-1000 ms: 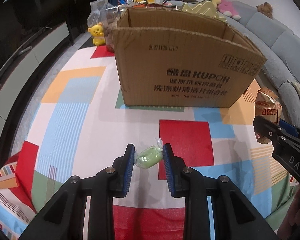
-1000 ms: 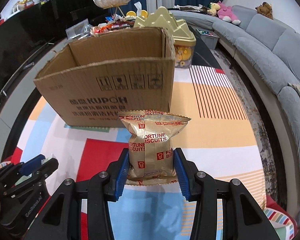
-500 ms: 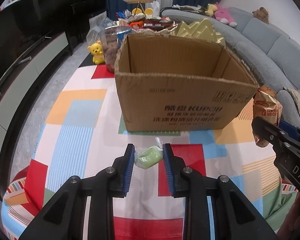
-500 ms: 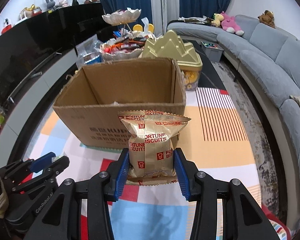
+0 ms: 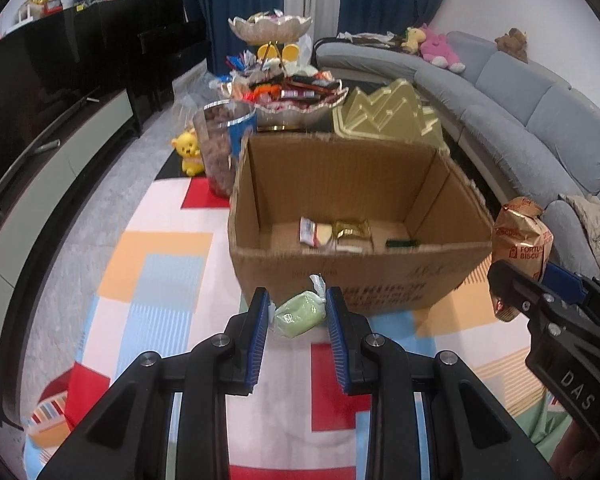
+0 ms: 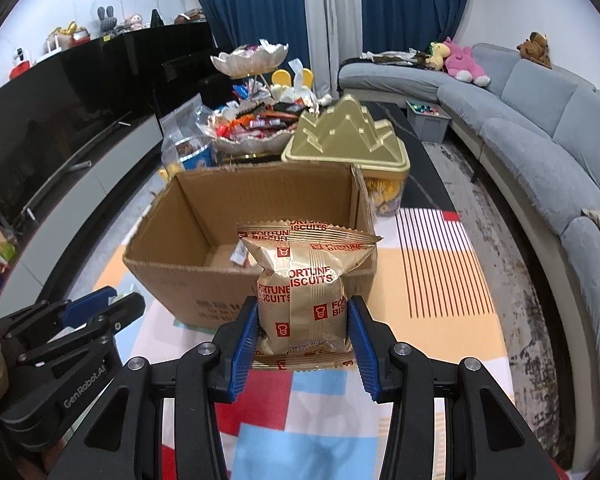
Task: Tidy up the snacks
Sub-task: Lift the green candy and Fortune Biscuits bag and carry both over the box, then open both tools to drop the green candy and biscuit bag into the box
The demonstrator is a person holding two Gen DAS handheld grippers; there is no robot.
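Note:
My left gripper point(image 5: 299, 314) is shut on a small green wrapped candy point(image 5: 299, 313), held in the air just short of the near wall of an open cardboard box point(image 5: 352, 280). A few snack packets point(image 5: 334, 233) lie on the box floor. In the right wrist view my right gripper point(image 6: 302, 322) is shut on a gold Fortune Biscuits packet point(image 6: 304, 284), held upright in front of the same box point(image 6: 204, 284). That packet point(image 5: 522, 236) and the right gripper point(image 5: 540, 300) also show at the right edge of the left wrist view. The left gripper point(image 6: 96, 312) sits low left in the right wrist view.
The box stands on a colourful patterned cloth point(image 5: 148, 280). Behind it are a tiered dish piled with sweets point(image 5: 284, 92), a gold mountain-shaped tin point(image 6: 346, 144), a clear jar of snacks point(image 5: 222, 148) and a yellow bear toy point(image 5: 188, 152). A grey sofa point(image 6: 540, 132) curves along the right; a dark cabinet point(image 6: 80, 92) runs along the left.
Both grippers have risen with their snacks still held. The box now sits lower in both views, so its inside and the packets on its floor have come into sight.

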